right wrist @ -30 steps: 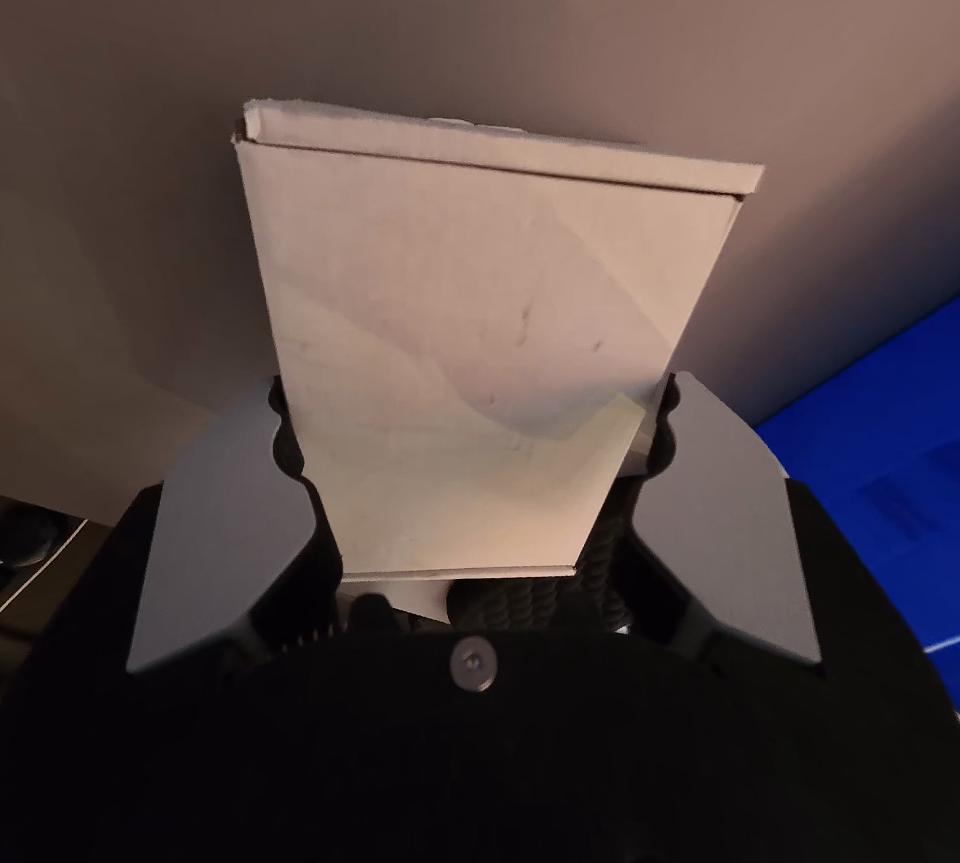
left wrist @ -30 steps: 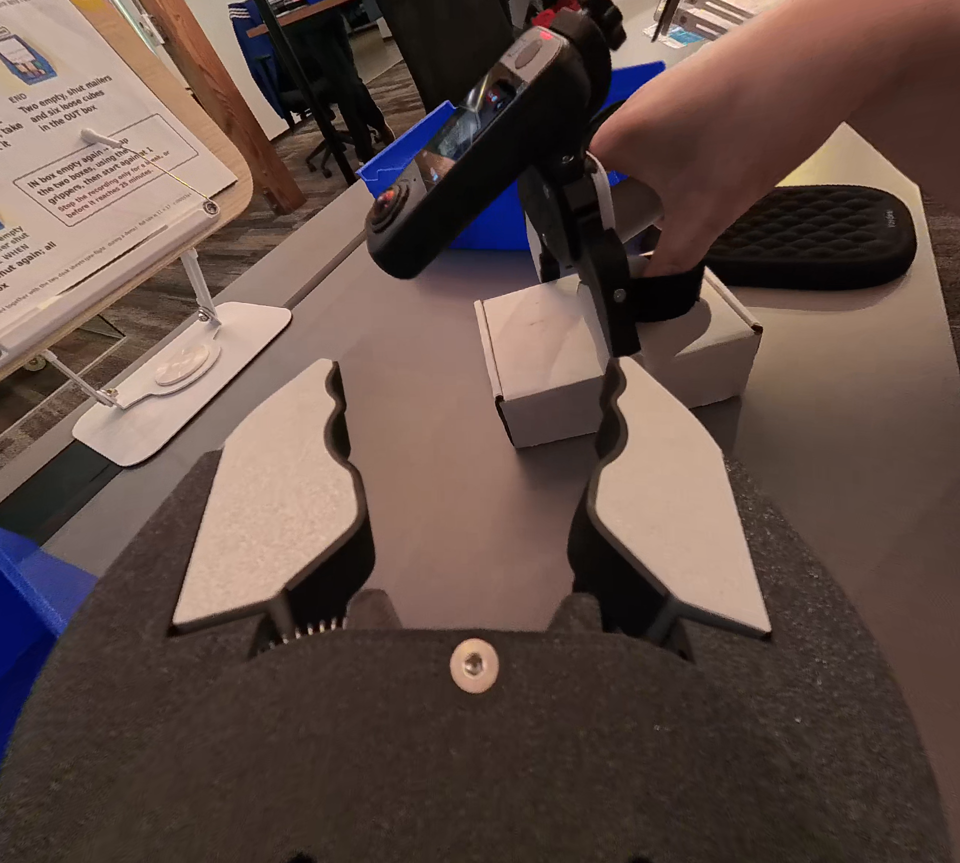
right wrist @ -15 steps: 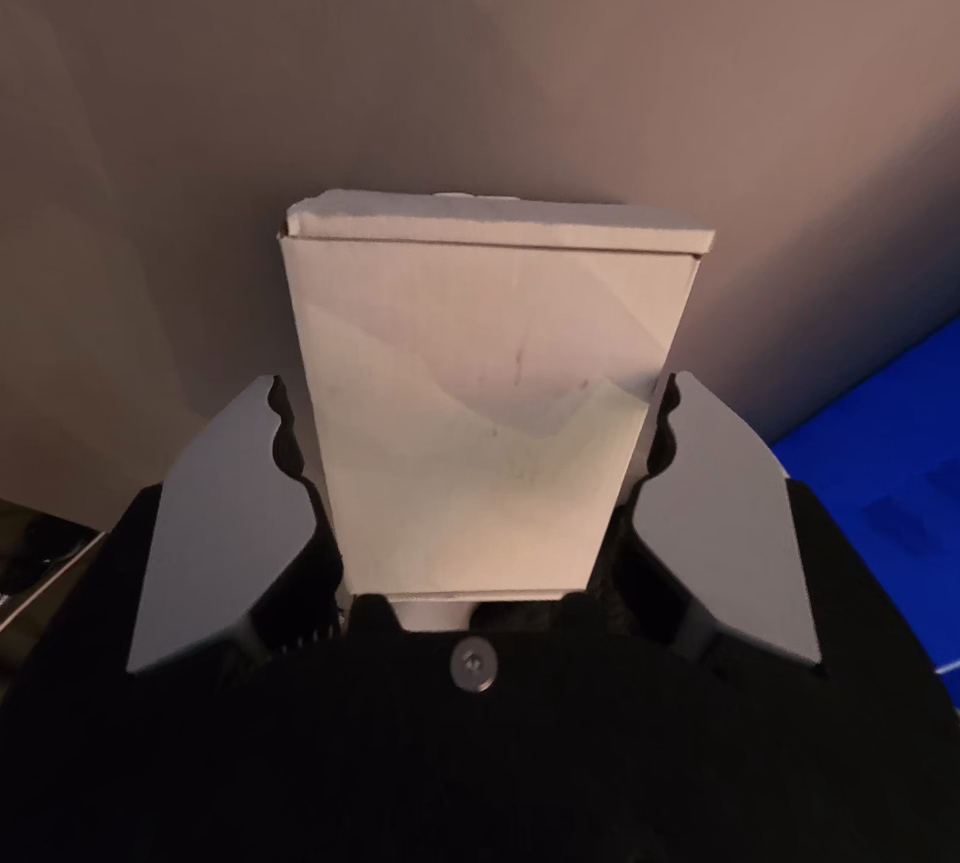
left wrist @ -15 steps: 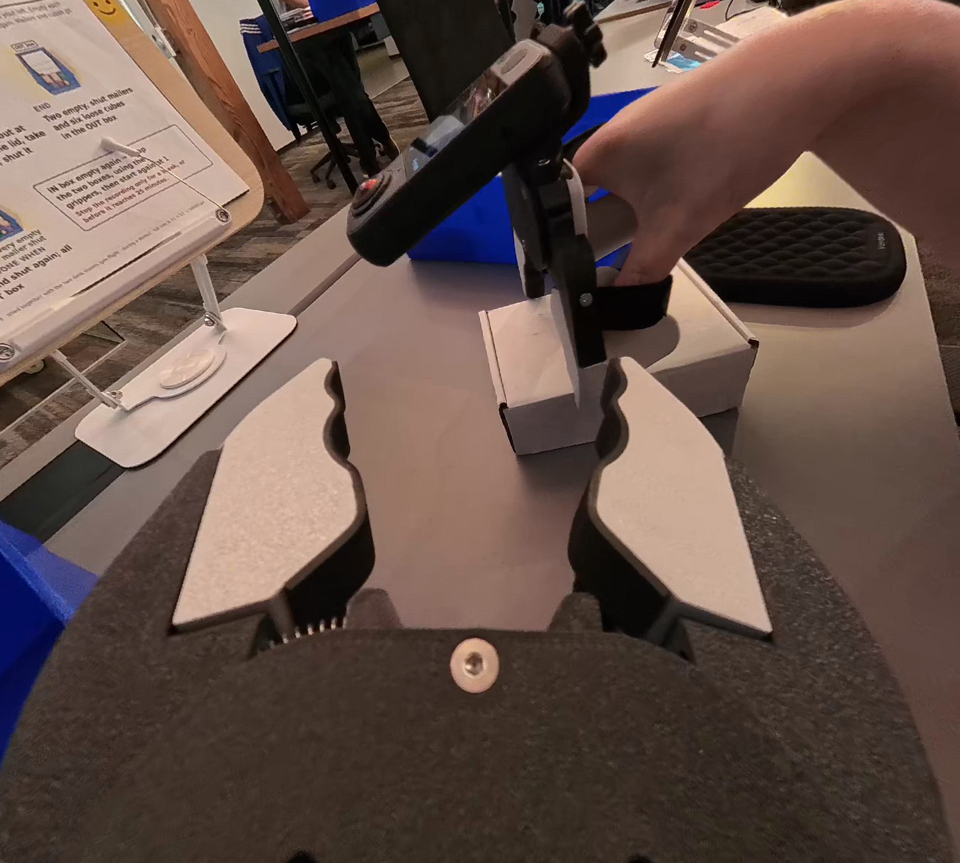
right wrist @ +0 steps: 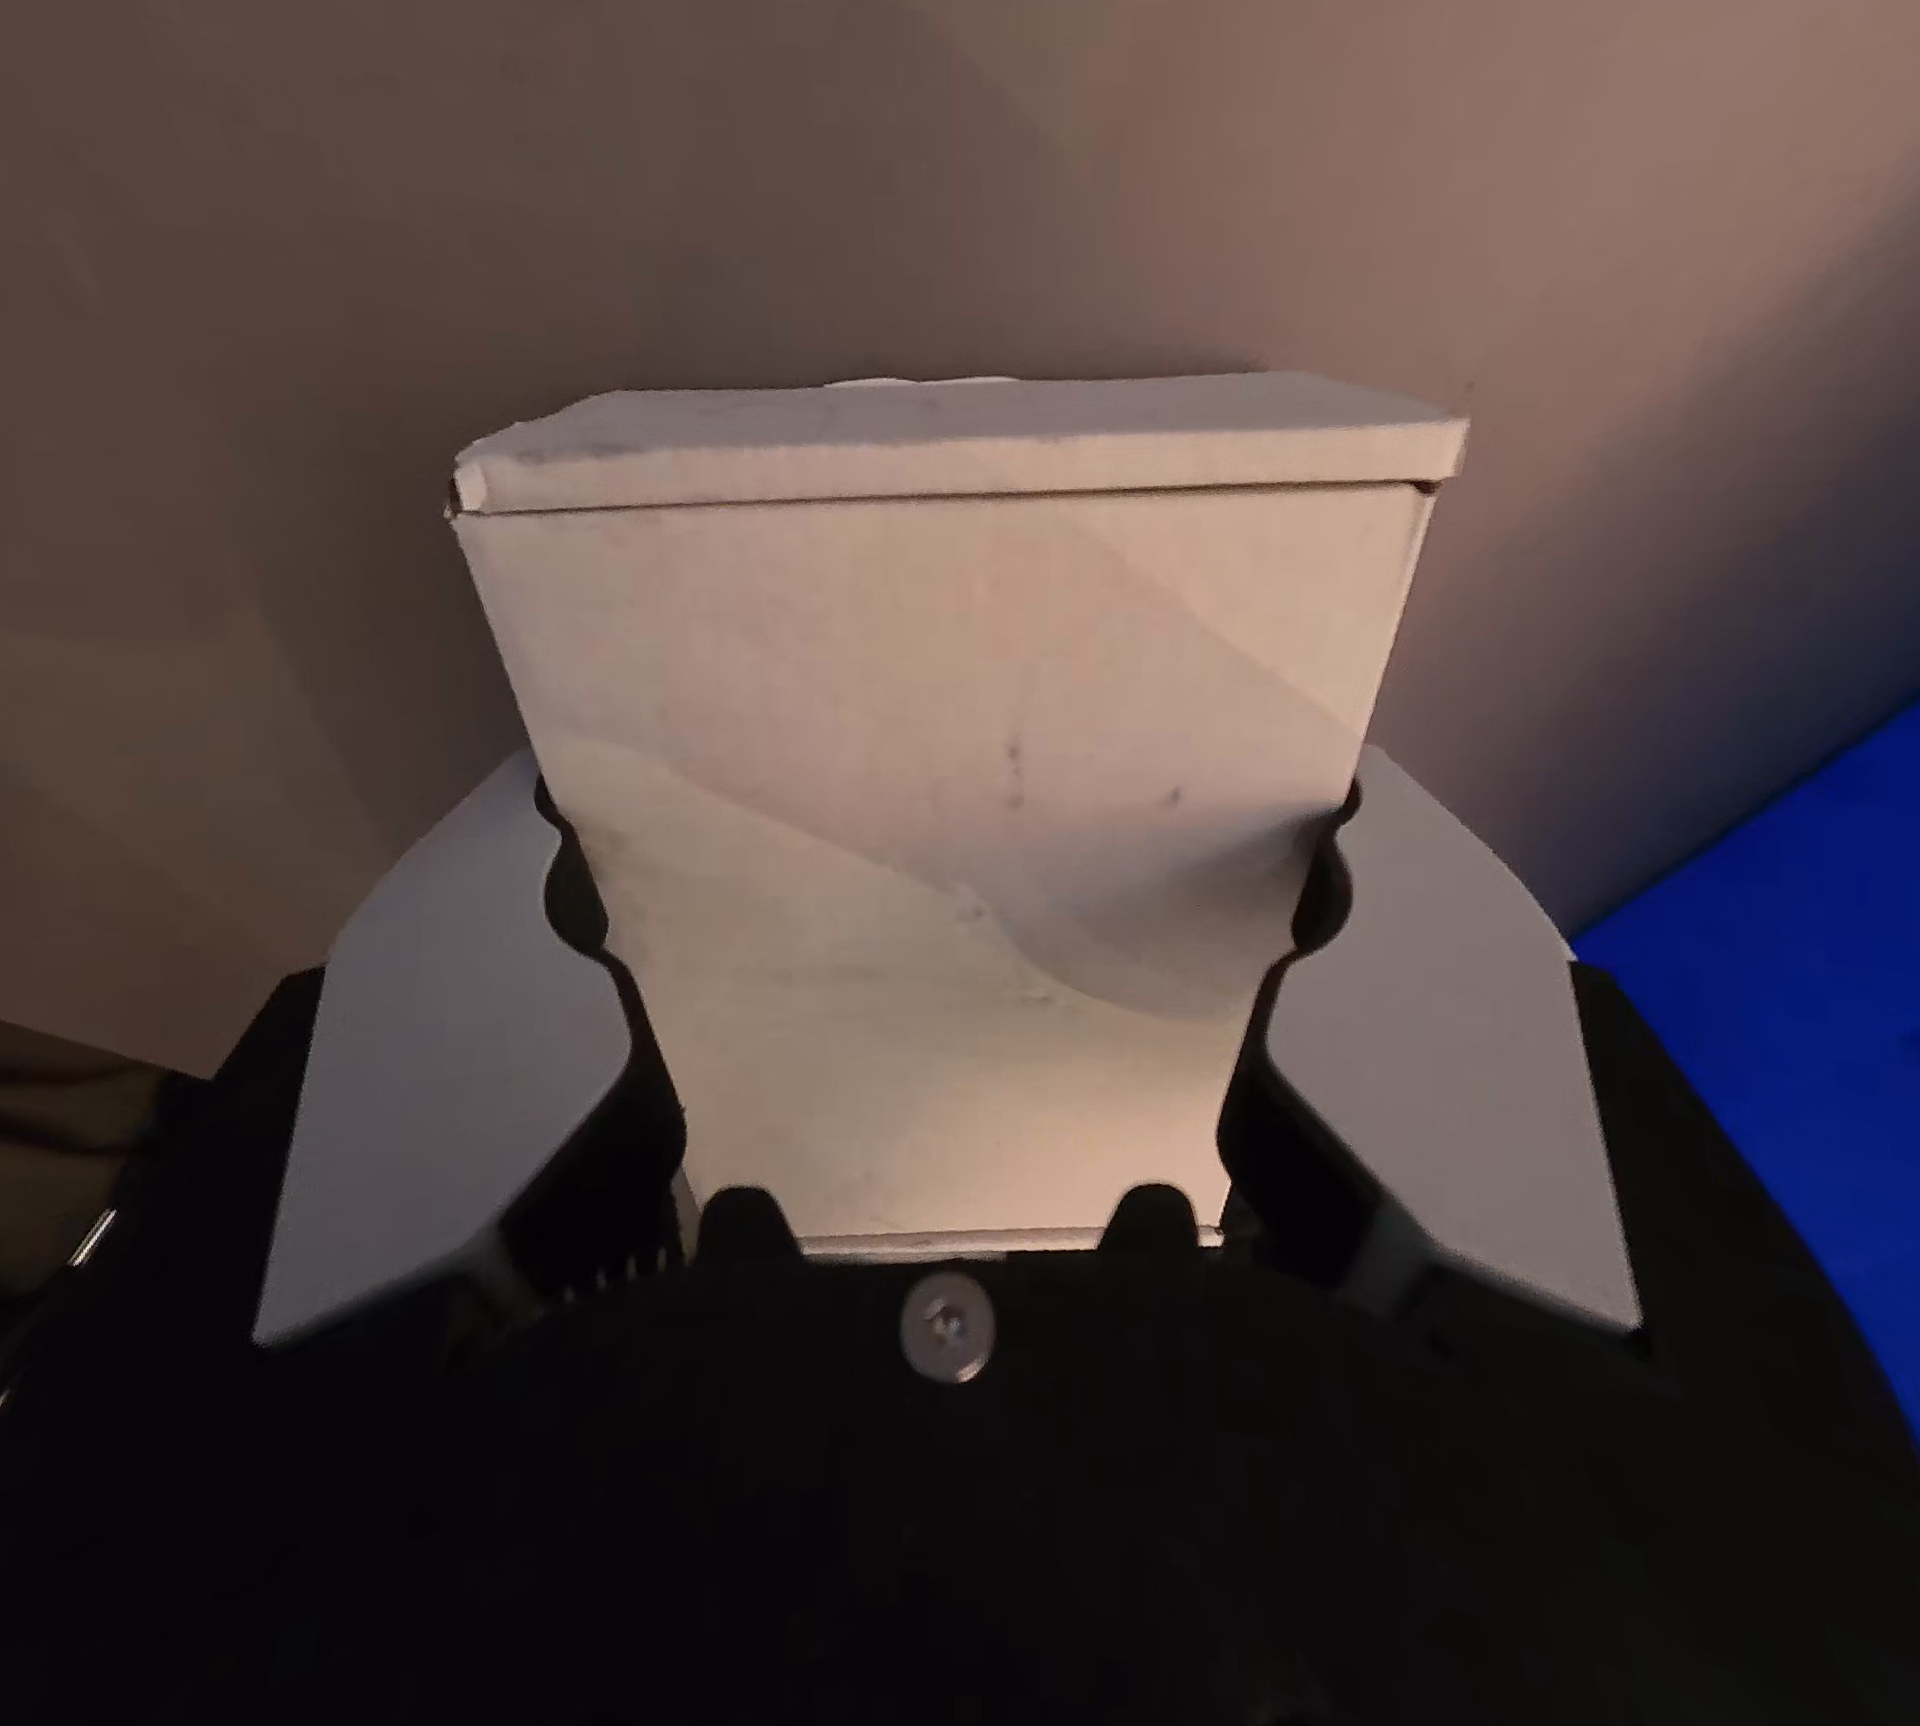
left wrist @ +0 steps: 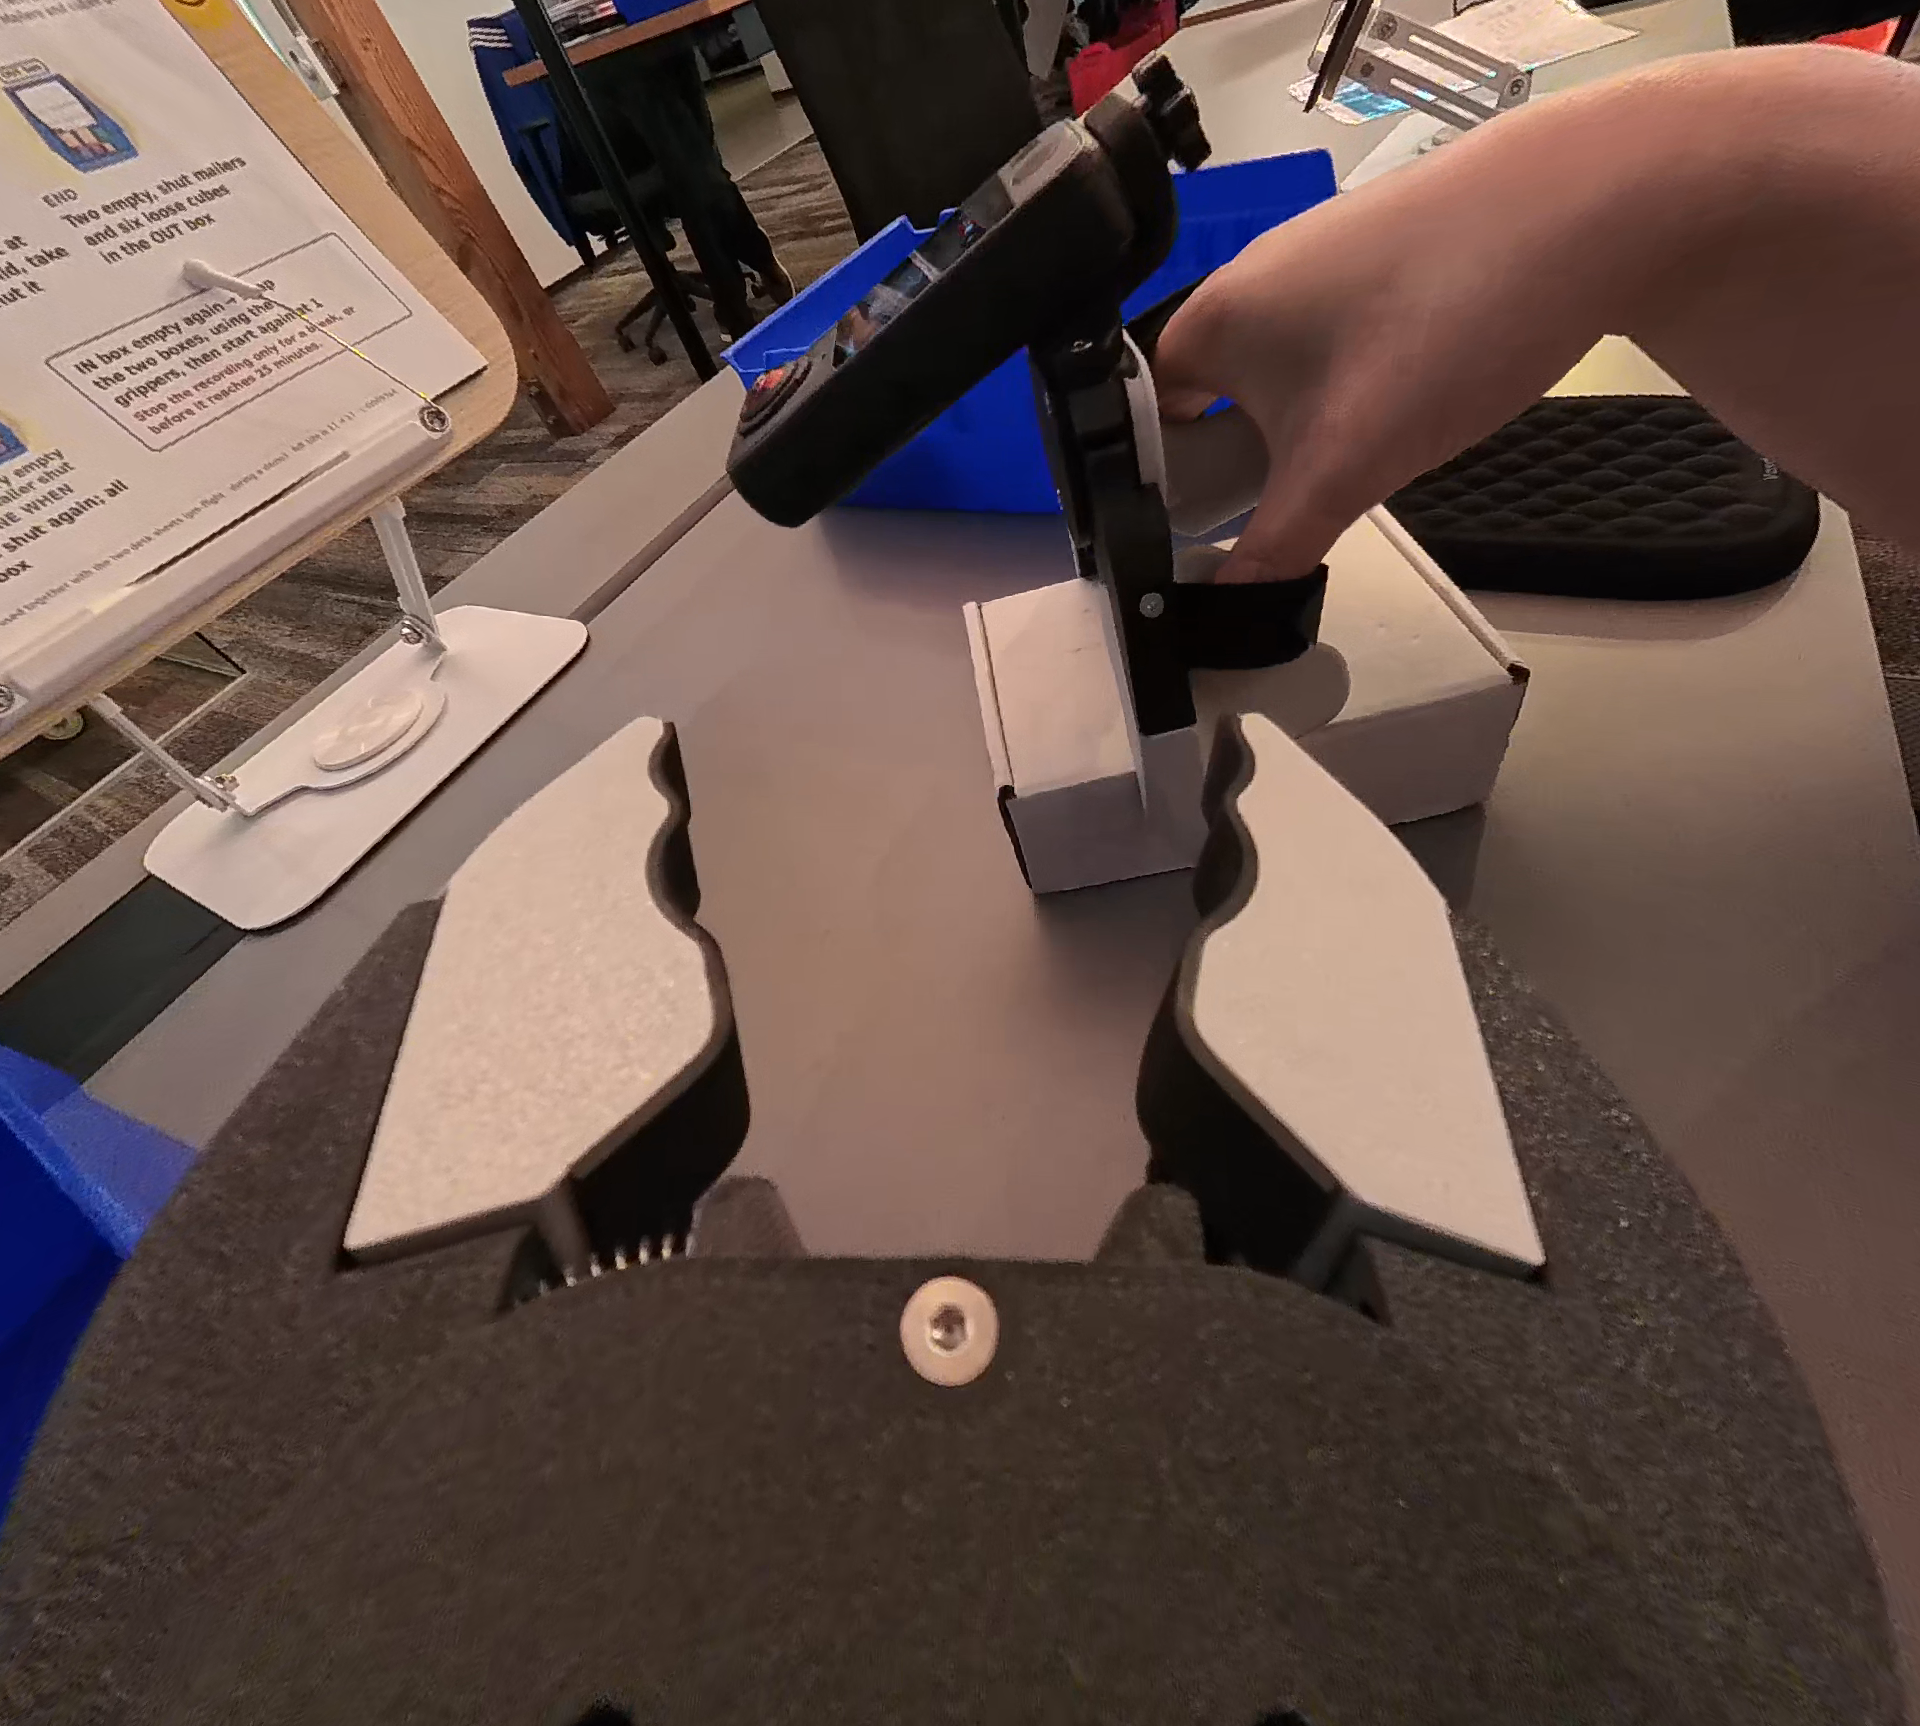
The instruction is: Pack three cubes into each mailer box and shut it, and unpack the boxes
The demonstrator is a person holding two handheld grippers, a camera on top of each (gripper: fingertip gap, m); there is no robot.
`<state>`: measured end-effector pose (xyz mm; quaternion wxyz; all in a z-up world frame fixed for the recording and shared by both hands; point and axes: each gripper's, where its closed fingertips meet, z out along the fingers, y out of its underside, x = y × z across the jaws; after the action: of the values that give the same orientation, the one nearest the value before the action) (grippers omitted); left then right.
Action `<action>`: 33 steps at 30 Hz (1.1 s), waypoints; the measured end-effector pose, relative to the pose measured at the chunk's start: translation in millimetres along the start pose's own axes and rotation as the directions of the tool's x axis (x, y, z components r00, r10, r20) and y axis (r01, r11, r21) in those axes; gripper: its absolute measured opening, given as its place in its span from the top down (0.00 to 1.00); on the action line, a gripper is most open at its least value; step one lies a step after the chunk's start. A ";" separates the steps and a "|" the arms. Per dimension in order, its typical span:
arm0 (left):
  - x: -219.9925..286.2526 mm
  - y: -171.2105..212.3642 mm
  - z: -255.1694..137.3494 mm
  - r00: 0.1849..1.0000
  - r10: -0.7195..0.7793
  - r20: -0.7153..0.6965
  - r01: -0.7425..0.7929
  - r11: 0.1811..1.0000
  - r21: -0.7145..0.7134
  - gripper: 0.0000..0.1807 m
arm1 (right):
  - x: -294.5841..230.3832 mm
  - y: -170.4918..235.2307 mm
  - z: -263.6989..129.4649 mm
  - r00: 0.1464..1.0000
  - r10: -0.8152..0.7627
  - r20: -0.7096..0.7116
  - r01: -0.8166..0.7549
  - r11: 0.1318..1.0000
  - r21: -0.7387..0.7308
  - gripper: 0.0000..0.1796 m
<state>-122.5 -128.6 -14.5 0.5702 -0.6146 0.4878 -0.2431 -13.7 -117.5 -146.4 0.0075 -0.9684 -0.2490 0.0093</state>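
A closed white mailer box (left wrist: 1049,700) lies on the grey table (left wrist: 810,689), just ahead of my left gripper (left wrist: 945,741). The left gripper is open and empty, held low over the table. A hand holds my right gripper (left wrist: 1226,658) down over the box from above. In the right wrist view the box (right wrist: 935,689) fills the gap between the right gripper's (right wrist: 945,793) two fingers, which press on its two long sides. No cubes show in either view.
A blue bin (left wrist: 956,450) stands behind the box, with a black padded wrist rest (left wrist: 1600,502) to its right. An instruction sheet on a stand (left wrist: 208,326) with a white base (left wrist: 343,751) is at left. Another blue bin (left wrist: 62,1157) is at my near left, and blue also shows in the right wrist view (right wrist: 1766,845).
The right gripper has tipped and come lower over the box, so the box sits deeper between its fingers. The box stays on the table. The left gripper has barely moved.
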 end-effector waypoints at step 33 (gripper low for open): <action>2.3 5.4 3.8 1.000 -0.003 -0.011 0.003 1.000 -0.020 0.48 | 77.4 -27.0 -194.2 0.954 -0.229 -0.191 0.223 0.973 -0.052 0.27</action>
<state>-120.0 -128.2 -21.0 0.5607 -0.6199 0.4925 -0.2426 45.2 -58.4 47.2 0.0184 -0.9298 -0.3563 -0.0907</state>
